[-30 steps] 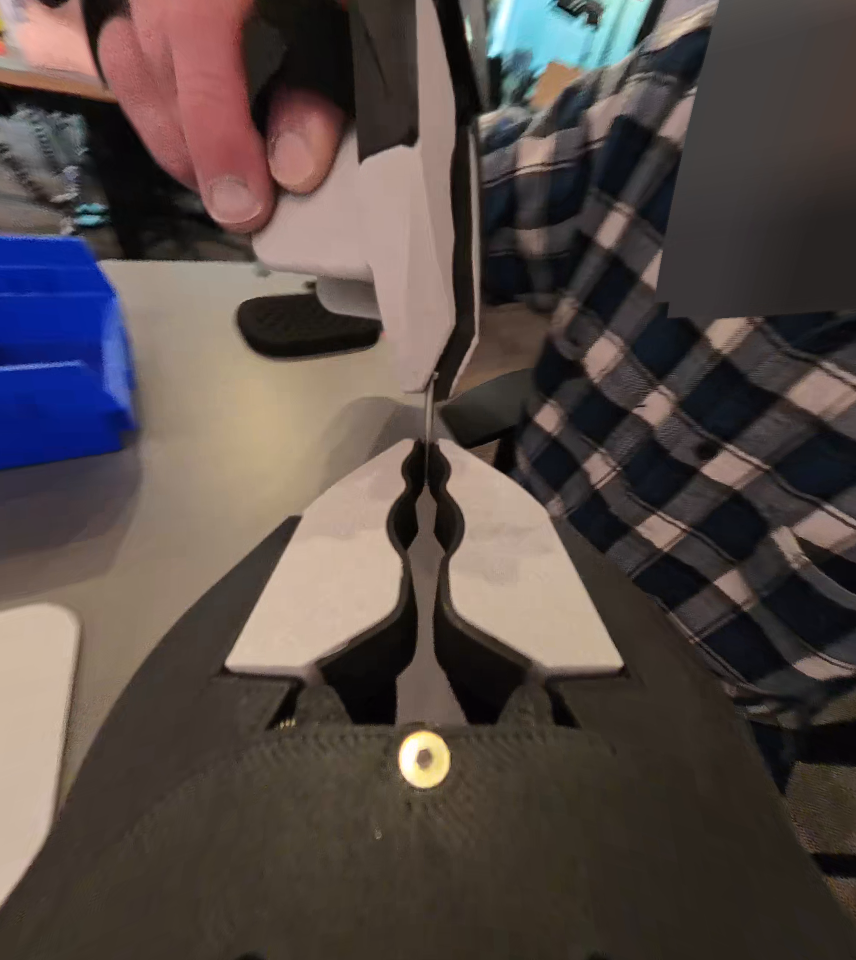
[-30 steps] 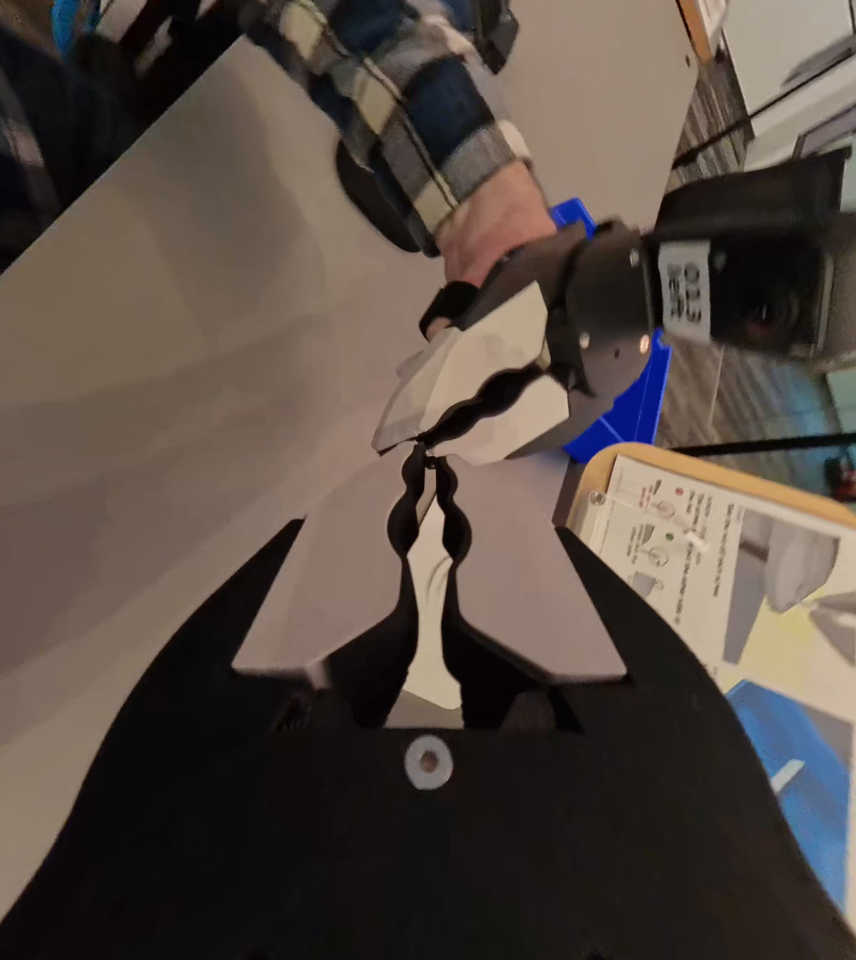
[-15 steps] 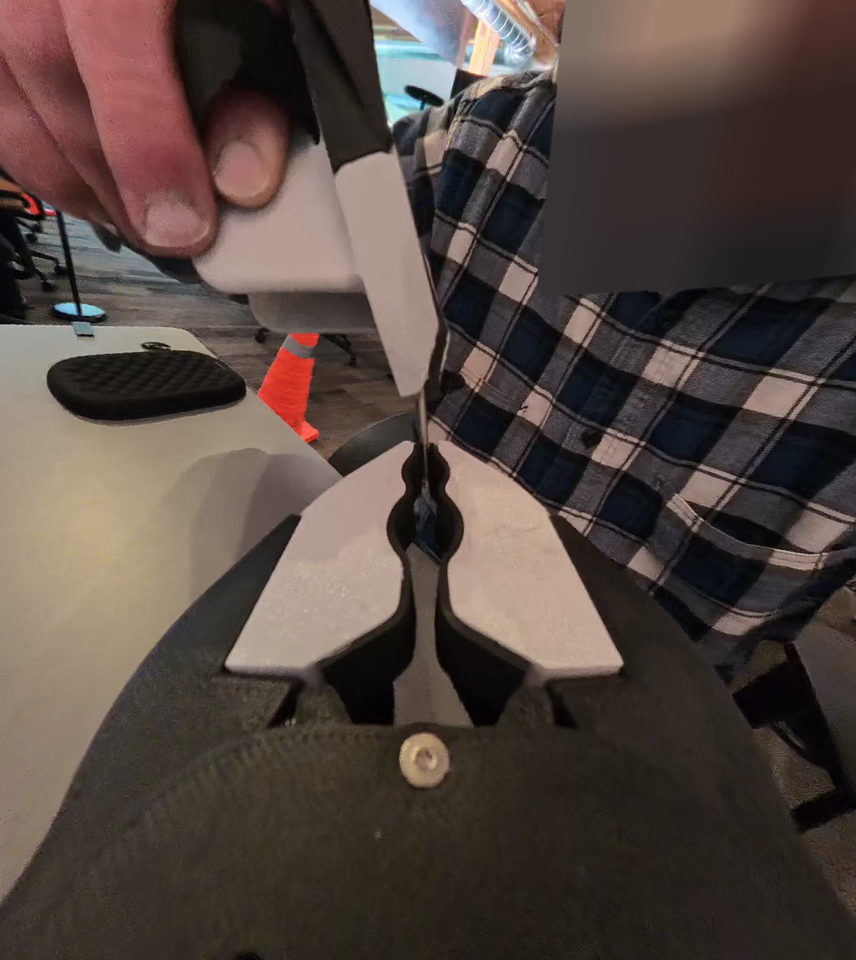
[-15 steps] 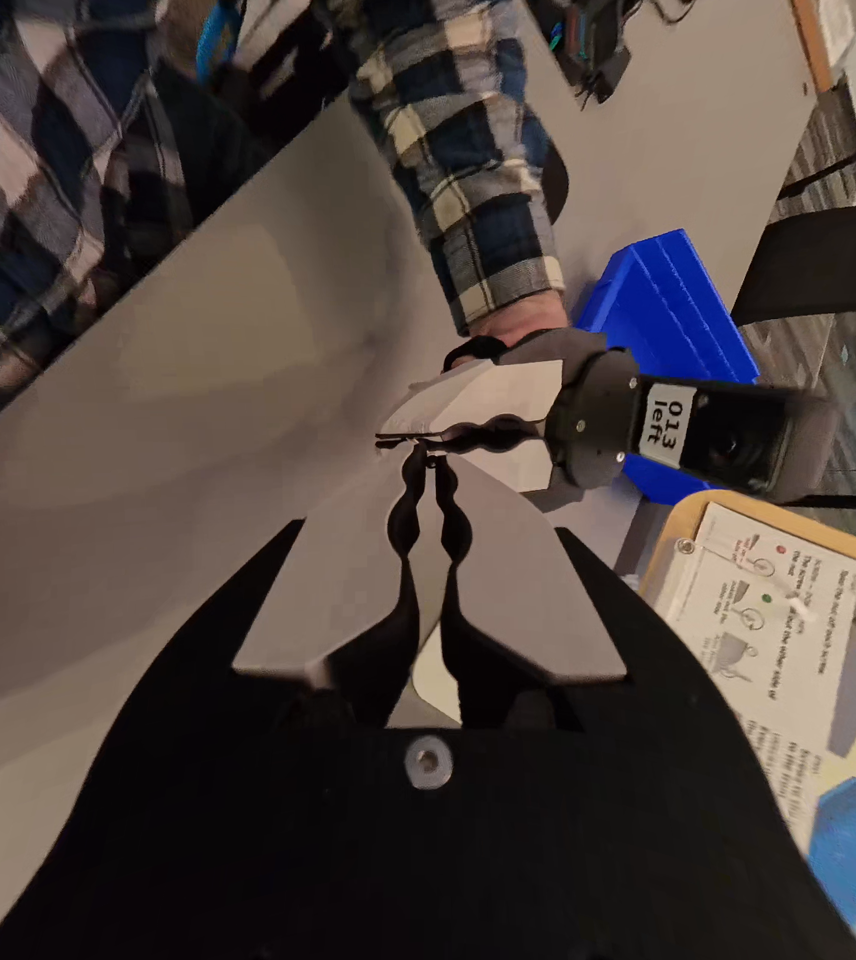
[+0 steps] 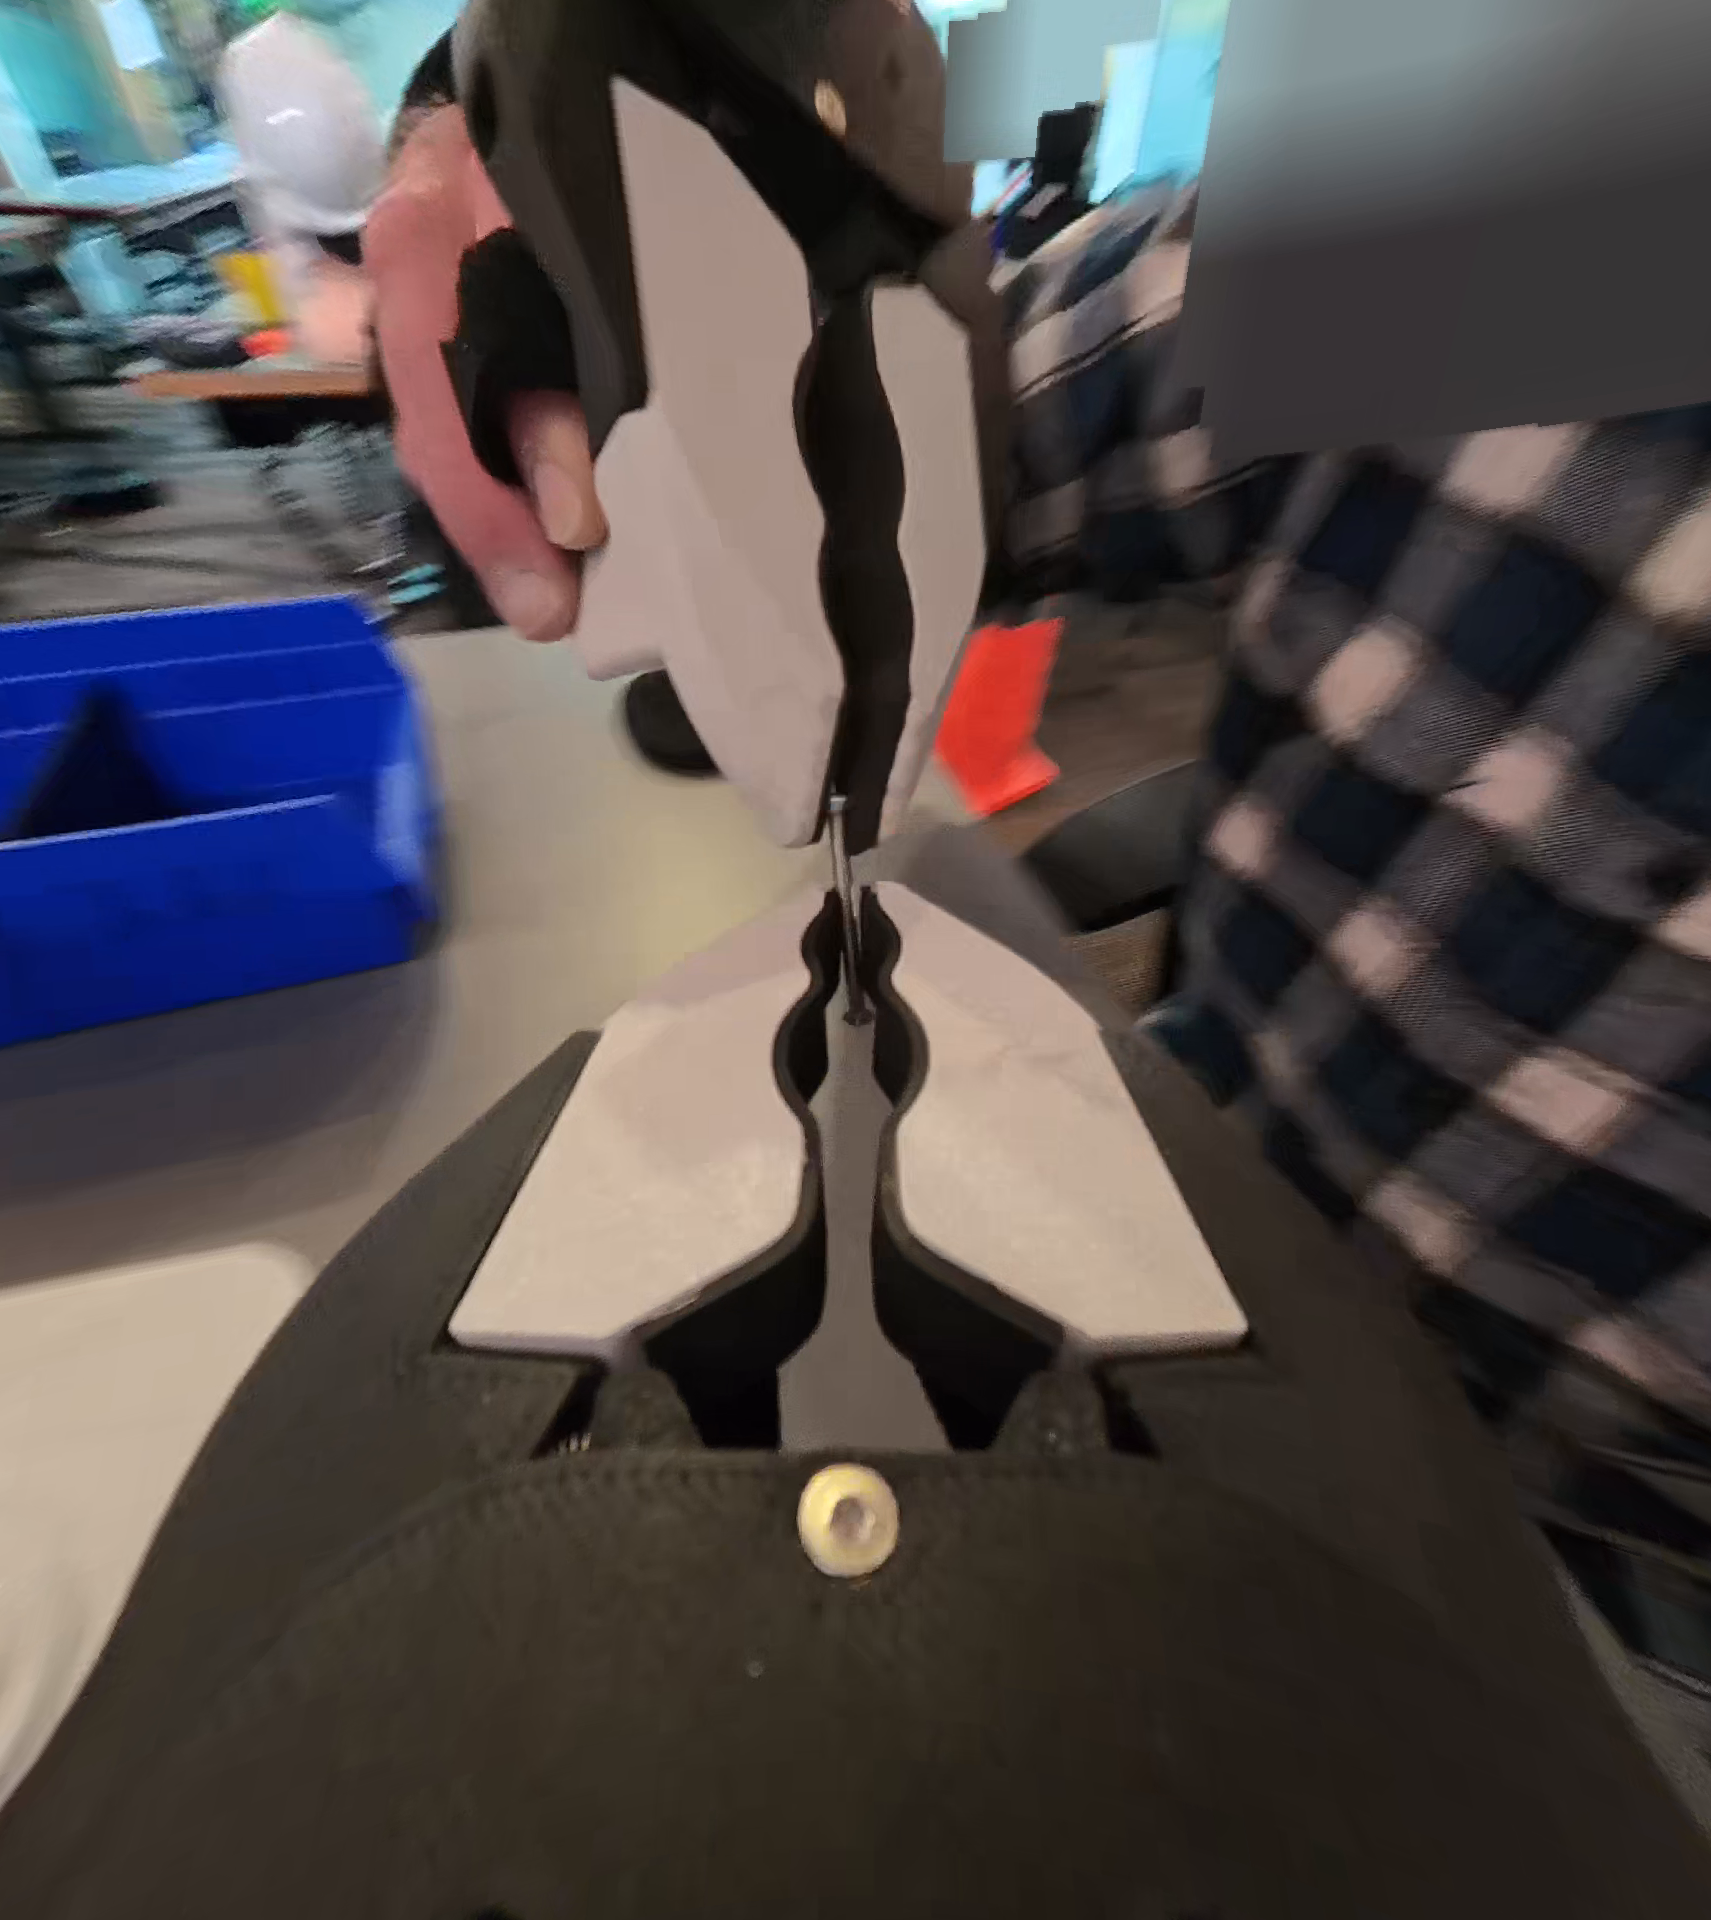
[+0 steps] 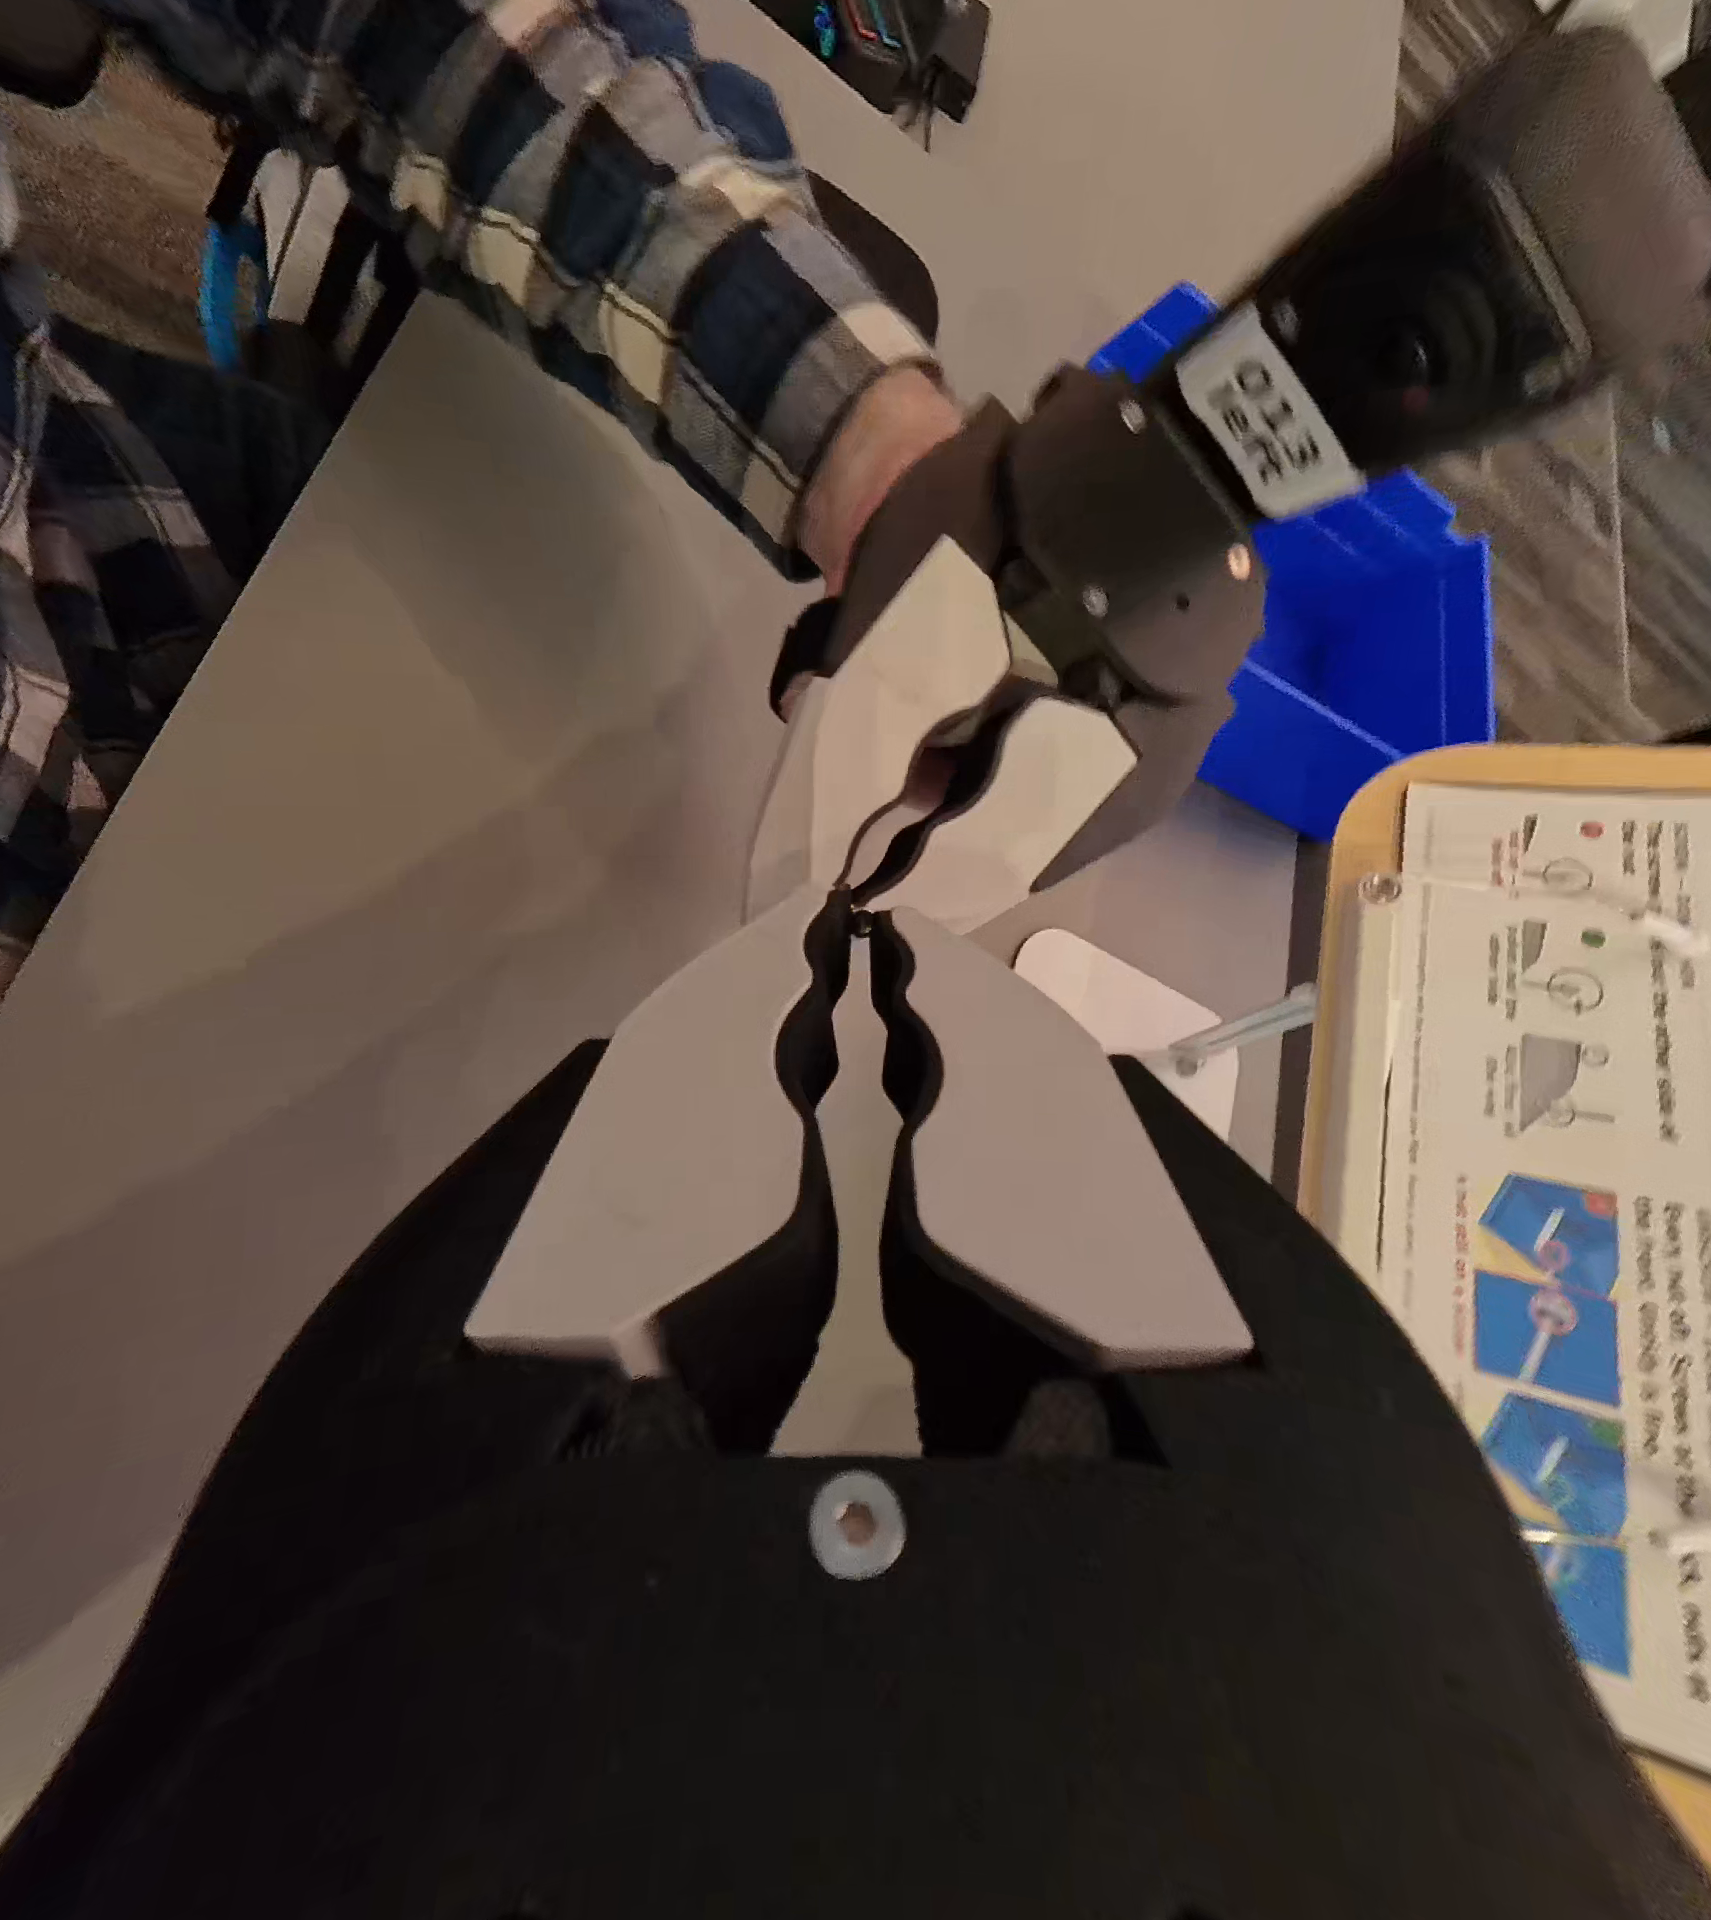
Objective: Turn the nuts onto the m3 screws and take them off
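A thin dark metal screw (image 5: 843, 914) spans the short gap between the two hand-held grippers, in the air above the grey table (image 5: 560, 852). One end of it sits in a small silvery nut (image 5: 835, 802). The left hand-held gripper (image 5: 849, 914) has its fingers pressed together on the screw's shaft, whose dark head shows just behind the tips. The right hand-held gripper (image 6: 856, 920) pinches the nut end from the opposite side; in its own view only a tiny dark dot shows between its tips.

One screw is held, and two more silvery ones (image 6: 1246, 1029) lie on a white tray (image 6: 1121, 997). There is one blue bin (image 5: 144, 831), one orange cone (image 5: 1002, 717) and one printed instruction sheet (image 6: 1599, 1247) on a wooden board.

The plaid shirt (image 5: 1516, 935) and the bin are motion-blurred, and the tray is cut off by the frame edge.
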### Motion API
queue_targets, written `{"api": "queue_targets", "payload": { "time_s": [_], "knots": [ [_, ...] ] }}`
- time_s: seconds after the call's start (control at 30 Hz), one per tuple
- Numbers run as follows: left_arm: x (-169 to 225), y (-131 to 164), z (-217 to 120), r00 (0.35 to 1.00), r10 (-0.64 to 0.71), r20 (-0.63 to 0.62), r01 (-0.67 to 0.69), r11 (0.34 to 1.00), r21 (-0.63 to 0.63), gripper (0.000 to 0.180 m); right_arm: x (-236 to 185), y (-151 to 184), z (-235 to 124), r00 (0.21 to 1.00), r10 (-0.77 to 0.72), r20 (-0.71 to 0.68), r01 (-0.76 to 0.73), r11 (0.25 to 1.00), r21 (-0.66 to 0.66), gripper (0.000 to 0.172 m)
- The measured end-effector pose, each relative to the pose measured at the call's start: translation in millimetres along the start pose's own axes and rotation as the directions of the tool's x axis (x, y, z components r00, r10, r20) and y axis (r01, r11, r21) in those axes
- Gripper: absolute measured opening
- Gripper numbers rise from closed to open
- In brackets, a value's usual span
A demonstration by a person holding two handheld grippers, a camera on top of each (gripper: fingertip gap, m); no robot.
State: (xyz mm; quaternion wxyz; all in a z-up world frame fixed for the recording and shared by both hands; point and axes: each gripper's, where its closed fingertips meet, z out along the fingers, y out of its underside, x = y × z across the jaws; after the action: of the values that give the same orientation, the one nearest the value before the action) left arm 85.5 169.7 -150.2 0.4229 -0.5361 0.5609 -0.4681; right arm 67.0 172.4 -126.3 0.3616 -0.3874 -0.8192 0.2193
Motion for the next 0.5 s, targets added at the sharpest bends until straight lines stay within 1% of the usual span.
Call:
{"api": "queue_targets", "payload": {
  "time_s": [0.07,0.17,0.2,0.27,0.33,0.37,0.43,0.47,0.5],
  "knots": [
    [-11.9,-0.1,-1.9,0.992,0.041,0.122,-0.037,0.999,-0.036,0.001,5.2,3.5,-0.7,0.997,0.078,-0.026,-0.078,0.997,0.007,0.005],
    [-23.9,0.2,-4.9,0.959,0.107,0.262,-0.082,0.991,-0.105,0.001,11.5,9.6,-2.4,0.982,0.181,-0.061,-0.181,0.983,0.015,0.005],
    [-26.4,1.4,-5.2,0.947,0.125,0.296,-0.087,0.987,-0.137,0.001,12.8,10.7,-2.4,0.975,0.213,-0.066,-0.212,0.977,0.025,0.005],
    [-23.2,3.9,-3.8,0.942,0.141,0.303,-0.085,0.978,-0.191,0.002,10.0,10.1,-2.3,0.971,0.232,-0.053,-0.229,0.972,0.049,0.005],
    [-11.8,7.6,-4.0,0.972,0.093,0.216,-0.048,0.977,-0.207,0.001,2.3,6.9,-0.2,0.979,0.198,-0.046,-0.195,0.979,0.061,0.005],
    [-3.6,10.1,-4.5,0.986,0.078,0.149,-0.046,0.977,-0.208,0.001,-3.2,4.6,2.2,0.985,0.165,-0.045,-0.162,0.985,0.060,0.005],
    [19.8,16.6,-3.1,0.999,0.000,-0.041,-0.009,0.978,-0.210,0.002,-18.6,-3.5,8.2,0.999,0.031,-0.038,-0.029,0.998,0.052,0.005],
    [30.9,21.7,-2.6,0.990,-0.036,-0.136,0.006,0.976,-0.218,0.002,-26.8,-6.2,12.3,0.998,-0.057,-0.039,0.058,0.998,0.024,0.005],
    [43.6,26.1,-3.0,0.962,-0.107,-0.253,0.051,0.975,-0.216,0.002,-35.6,-8.3,16.8,0.985,-0.169,-0.038,0.169,0.986,-0.011,0.005]
  ]
}}
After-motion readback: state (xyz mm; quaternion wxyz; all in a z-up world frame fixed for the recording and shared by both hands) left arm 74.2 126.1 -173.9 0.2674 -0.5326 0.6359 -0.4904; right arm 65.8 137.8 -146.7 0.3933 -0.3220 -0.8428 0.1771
